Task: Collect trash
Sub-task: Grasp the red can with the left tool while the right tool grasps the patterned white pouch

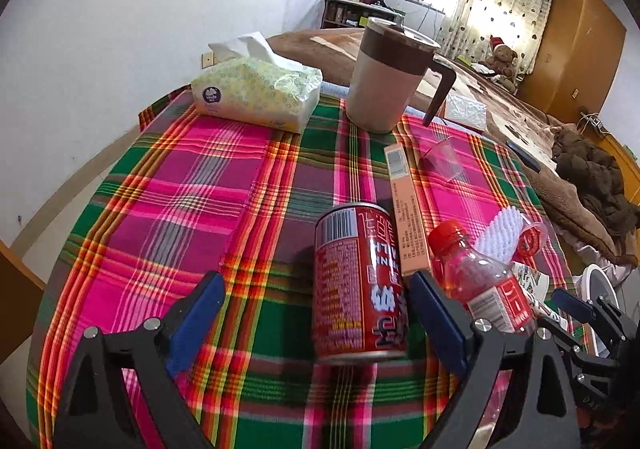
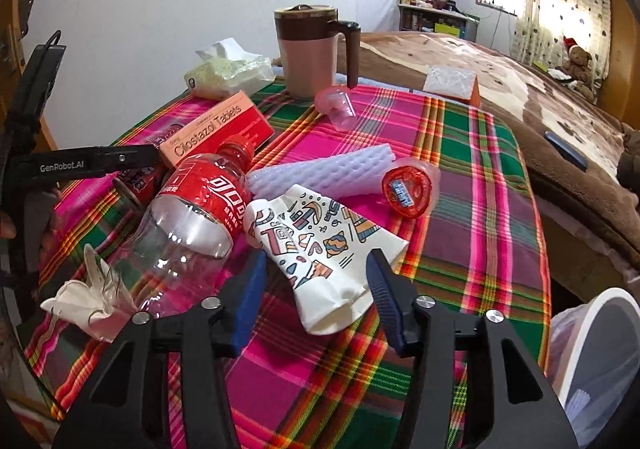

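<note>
A red drink can (image 1: 358, 285) lies on the plaid tablecloth (image 1: 192, 185) between the fingers of my open left gripper (image 1: 316, 289), close to the right finger. Right of it lie an empty plastic bottle with a red label (image 1: 480, 281) (image 2: 192, 217) and an orange tablet box (image 1: 406, 209) (image 2: 220, 129). My open right gripper (image 2: 316, 269) straddles the lower end of a crushed patterned paper cup (image 2: 320, 249). A crumpled white tissue (image 2: 88, 301), a white foam sleeve (image 2: 320, 173) and a red-lidded small cup (image 2: 408, 189) lie nearby.
A tissue pack (image 1: 256, 93) and a brown-lidded mug (image 1: 392, 77) stand at the table's far edge. A small clear pink cup (image 2: 338, 107) lies near the mug. A white bin with a liner (image 2: 596, 353) stands right of the table. A bed (image 2: 500, 89) lies beyond.
</note>
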A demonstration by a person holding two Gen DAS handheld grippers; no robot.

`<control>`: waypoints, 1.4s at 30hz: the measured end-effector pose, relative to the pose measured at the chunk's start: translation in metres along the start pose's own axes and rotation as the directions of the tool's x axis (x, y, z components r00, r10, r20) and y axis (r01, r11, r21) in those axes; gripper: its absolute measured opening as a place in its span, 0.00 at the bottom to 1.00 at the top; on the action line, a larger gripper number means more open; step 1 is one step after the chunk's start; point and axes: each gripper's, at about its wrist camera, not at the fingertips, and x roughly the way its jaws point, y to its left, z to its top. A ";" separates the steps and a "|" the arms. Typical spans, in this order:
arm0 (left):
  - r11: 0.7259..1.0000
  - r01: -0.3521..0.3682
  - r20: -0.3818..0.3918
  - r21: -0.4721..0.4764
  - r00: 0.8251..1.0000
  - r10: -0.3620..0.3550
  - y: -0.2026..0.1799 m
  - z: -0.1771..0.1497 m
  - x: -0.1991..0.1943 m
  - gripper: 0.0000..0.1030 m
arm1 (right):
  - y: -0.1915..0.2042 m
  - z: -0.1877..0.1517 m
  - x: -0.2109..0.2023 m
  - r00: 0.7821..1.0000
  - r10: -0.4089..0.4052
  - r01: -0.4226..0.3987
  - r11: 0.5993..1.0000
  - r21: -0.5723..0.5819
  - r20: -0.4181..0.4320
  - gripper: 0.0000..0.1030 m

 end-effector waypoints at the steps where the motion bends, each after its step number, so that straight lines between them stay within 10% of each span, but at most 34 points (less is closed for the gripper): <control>1: 1.000 -0.001 -0.009 0.002 1.000 0.001 0.000 0.001 0.003 0.92 | 0.000 0.000 0.002 1.000 0.002 -0.002 1.000 0.000 -0.004 0.42; 10: 1.000 0.027 -0.040 0.010 0.999 -0.027 -0.005 0.004 0.020 0.86 | 0.001 -0.001 0.006 0.999 0.021 -0.021 1.000 0.000 -0.026 0.25; 19: 0.998 0.062 -0.057 0.001 0.996 -0.062 -0.006 0.002 0.022 0.53 | -0.001 -0.001 0.005 0.999 0.031 -0.031 0.999 0.010 -0.016 0.23; 42: 1.000 0.015 0.027 0.013 1.000 -0.016 -0.009 -0.007 -0.018 0.53 | -0.012 0.003 -0.024 0.997 0.018 -0.023 0.998 0.057 0.075 0.22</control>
